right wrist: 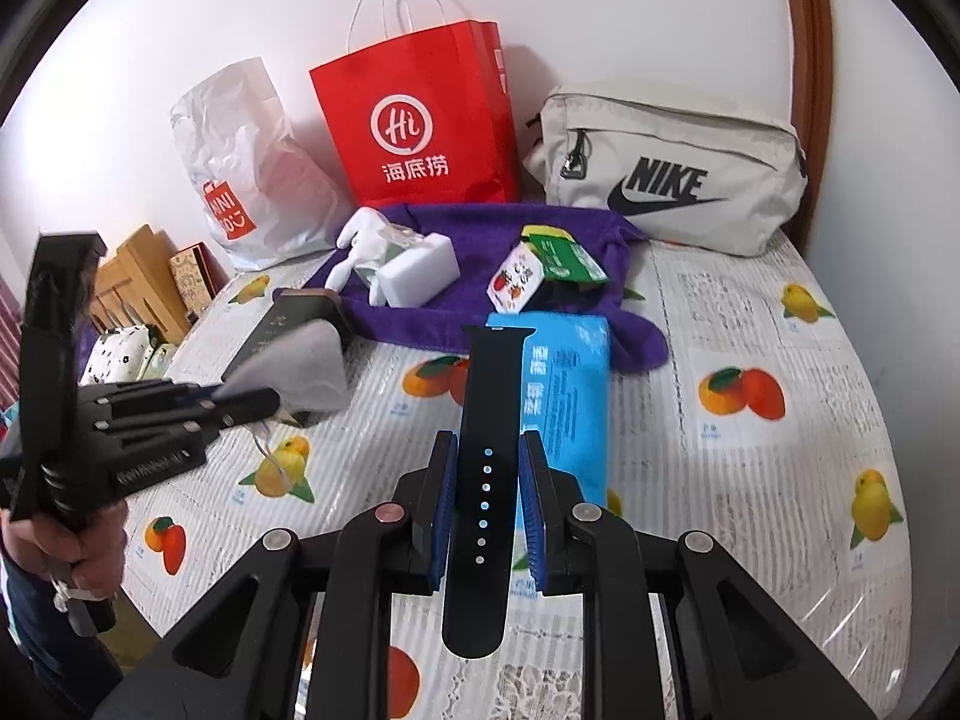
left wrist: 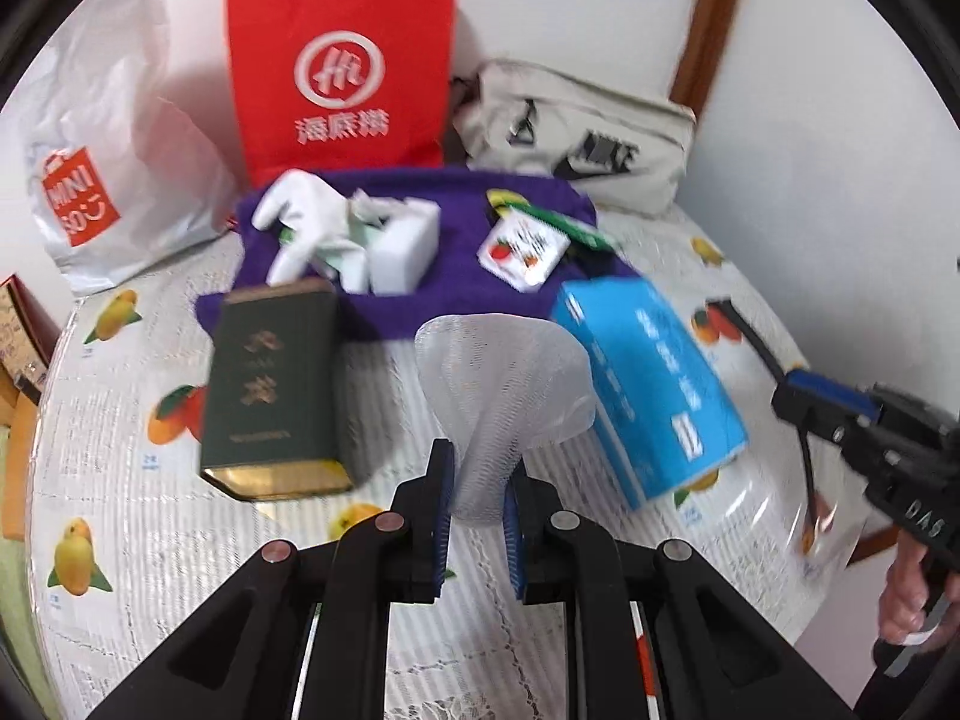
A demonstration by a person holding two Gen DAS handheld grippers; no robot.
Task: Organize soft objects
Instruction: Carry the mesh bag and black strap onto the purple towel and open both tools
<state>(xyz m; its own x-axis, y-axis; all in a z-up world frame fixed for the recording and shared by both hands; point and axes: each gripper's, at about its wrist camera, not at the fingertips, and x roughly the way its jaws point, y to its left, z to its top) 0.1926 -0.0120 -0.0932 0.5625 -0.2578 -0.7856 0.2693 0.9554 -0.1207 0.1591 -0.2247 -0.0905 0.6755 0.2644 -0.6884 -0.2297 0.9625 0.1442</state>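
Left gripper (left wrist: pixel 477 480): jaws closed on mesh sleeve (left wrist: pixel 501 384), held above table. Right gripper (right wrist: pixel 487 480): jaws clamped on watch strap (right wrist: pixel 489 420), pointing forward.

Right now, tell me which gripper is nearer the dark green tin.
Left. The left gripper, holding the foam net, sits just beside the dark green tin; the right gripper, holding the watch strap, is beyond the blue pack.

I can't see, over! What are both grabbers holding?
Left gripper shut on white foam mesh sleeve. Right gripper shut on black rubber watch strap. Nothing blocking.
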